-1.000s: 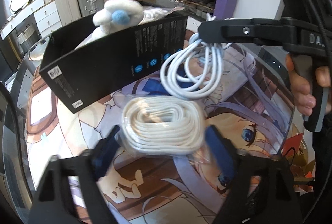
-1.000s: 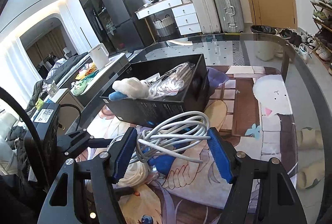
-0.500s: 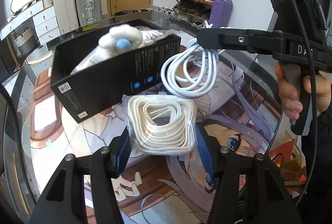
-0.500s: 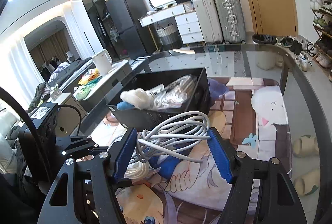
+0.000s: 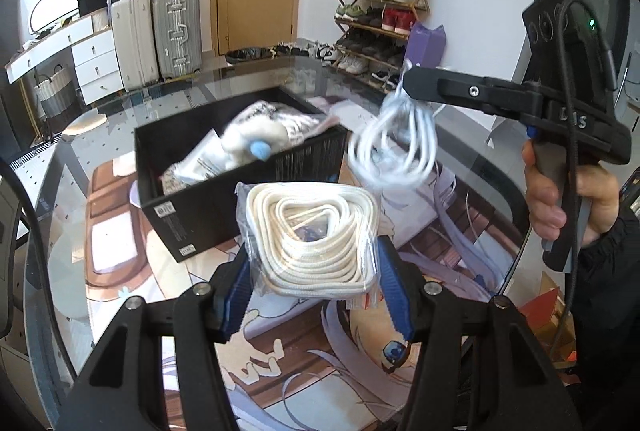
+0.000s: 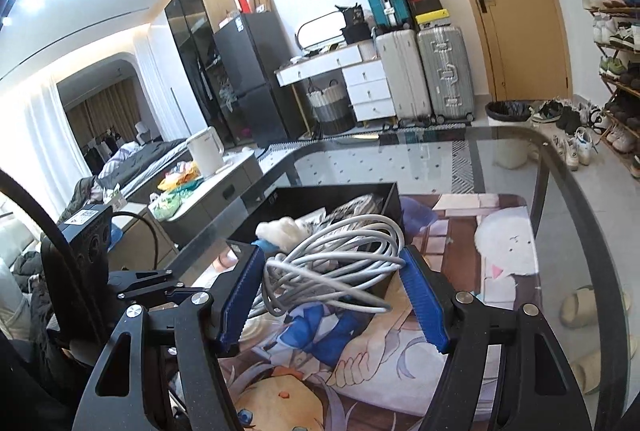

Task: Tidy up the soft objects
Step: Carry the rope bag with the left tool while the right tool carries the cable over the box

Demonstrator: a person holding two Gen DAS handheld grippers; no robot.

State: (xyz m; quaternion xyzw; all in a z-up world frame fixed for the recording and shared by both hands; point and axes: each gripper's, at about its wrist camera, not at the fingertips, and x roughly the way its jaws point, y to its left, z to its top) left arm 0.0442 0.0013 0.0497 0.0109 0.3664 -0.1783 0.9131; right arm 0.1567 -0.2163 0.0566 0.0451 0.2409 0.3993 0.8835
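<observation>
In the left wrist view my left gripper (image 5: 314, 285) is shut on a cream rope coil in a clear bag (image 5: 312, 239), held above the mat. Behind it stands an open black box (image 5: 224, 203) holding a white plush with a blue nose (image 5: 256, 141) and plastic-wrapped items. A white cable coil (image 5: 394, 147) hangs from my right gripper (image 5: 412, 87), at the upper right over the box's near corner. Seen from the right wrist, the right gripper (image 6: 332, 297) is closing tighter on the cable coil (image 6: 332, 263), just in front of the black box (image 6: 384, 197).
The box stands on a cartoon-printed mat (image 6: 500, 231) on a glass table (image 6: 568, 199). A person's hand (image 5: 560, 199) grips the right handle. Suitcases (image 5: 176, 31), white drawers (image 5: 96, 67) and a shoe rack (image 5: 380, 15) stand beyond the table. Slippers (image 6: 580, 305) show through the glass.
The left jaws closed on the bagged rope and lifted it off the mat. Both grippers rose with their loads, so the box now sits lower and farther off.
</observation>
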